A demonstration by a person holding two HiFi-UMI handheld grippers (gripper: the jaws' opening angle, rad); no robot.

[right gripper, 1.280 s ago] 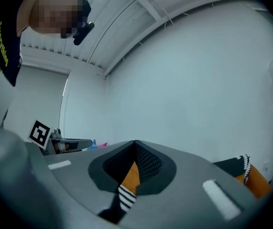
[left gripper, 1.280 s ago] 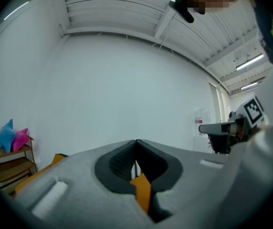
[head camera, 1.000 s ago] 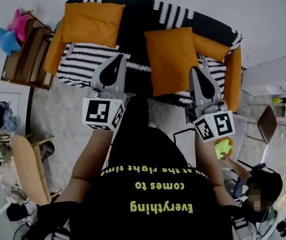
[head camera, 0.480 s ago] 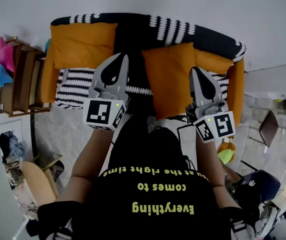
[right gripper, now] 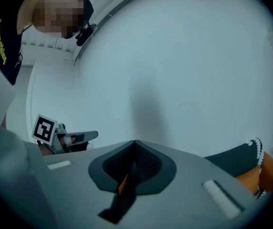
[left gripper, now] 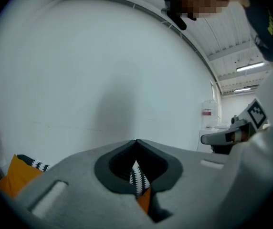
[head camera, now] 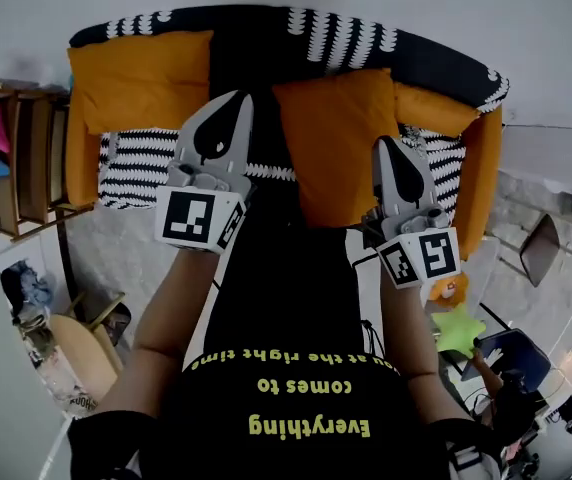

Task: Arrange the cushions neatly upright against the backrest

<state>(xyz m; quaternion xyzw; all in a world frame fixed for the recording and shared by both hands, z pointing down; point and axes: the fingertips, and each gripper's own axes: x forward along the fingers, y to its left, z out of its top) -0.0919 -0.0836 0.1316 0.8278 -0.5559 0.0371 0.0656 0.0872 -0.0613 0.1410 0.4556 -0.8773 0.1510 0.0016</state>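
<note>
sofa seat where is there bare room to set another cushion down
Free: the striped seat in front of the left cushion, and the black strip between it and the middle cushion. Crowded on the right, where the middle cushion and right cushion meet.

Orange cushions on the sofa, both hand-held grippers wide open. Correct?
Not quite: the grippers are shut, not open. The left gripper view shows the left hand-held gripper with its jaws together, and the right gripper view shows the same for the right hand-held gripper. Neither holds anything. The orange cushions are indeed on the sofa.
</note>
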